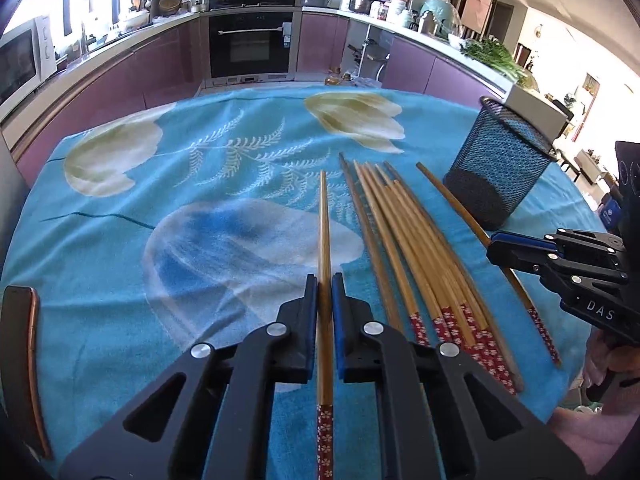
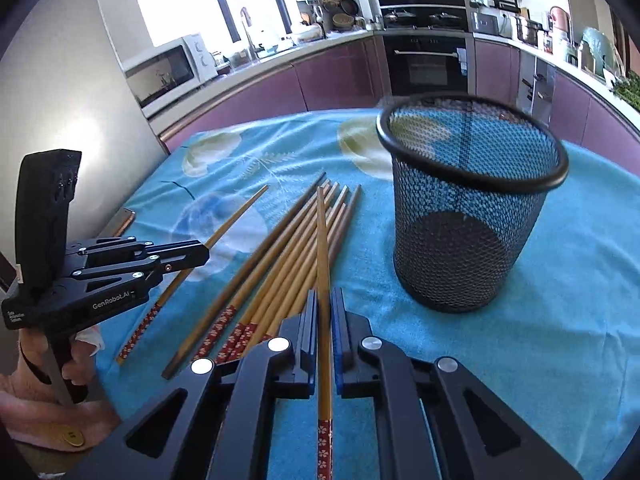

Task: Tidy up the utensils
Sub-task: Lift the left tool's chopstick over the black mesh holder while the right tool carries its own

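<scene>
Black gripper fingers fill the foreground of both wrist views, each pair closed to a narrow slot around a single wooden chopstick. At left, the left gripper [image 1: 324,284] pinches one chopstick [image 1: 325,256] between its blue-padded fingers [image 1: 310,320]; the stick lies lengthwise along the blue floral tablecloth [image 1: 200,208], its red flowered handle end toward the camera, set apart from the others. A dark copper-edged object [image 1: 24,360] sits at the cloth's far left edge. To the right of the held stick, a loose bundle of chopsticks [image 1: 416,264] lies fanned on the cloth, red patterned ends nearest the viewer.

Further right, the right gripper [image 2: 324,300] is clamped on a second chopstick [image 2: 323,248], which crosses above the bundle and points away from the camera. Seen from the left wrist view, this gripper reaches in from the table's right side. A black mesh holder [image 2: 468,220] stands upright on the cloth just right of the bundle, no chopsticks visible inside it. Purple kitchen cabinets [image 1: 120,76] and a built-in oven [image 1: 252,44] line the background.
</scene>
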